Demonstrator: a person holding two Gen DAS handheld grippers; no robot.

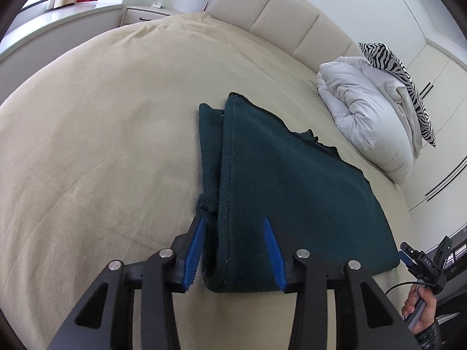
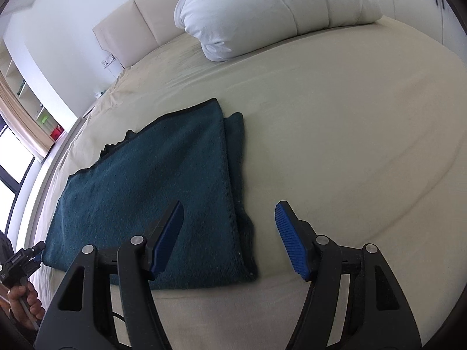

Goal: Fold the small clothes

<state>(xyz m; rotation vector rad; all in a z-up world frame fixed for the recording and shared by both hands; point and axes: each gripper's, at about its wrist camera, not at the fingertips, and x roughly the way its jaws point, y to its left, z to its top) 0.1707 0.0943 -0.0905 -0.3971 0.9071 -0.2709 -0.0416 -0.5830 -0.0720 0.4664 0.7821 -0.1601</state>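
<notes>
Gaping, the left claw [image 1: 235, 227] hangs over the near left corner of the folded green cloth [image 1: 292, 180], its pads clear of the fabric, nothing gripped. The right claw [image 2: 229, 214] stands apart too, straddling the cloth's near right edge [image 2: 163, 180] without touching. Beneath both lies the bed [image 1: 102, 116]. Farther off, beyond the cloth, sits a white duvet [image 2: 271, 8] by the headboard [image 1: 280, 8].
</notes>
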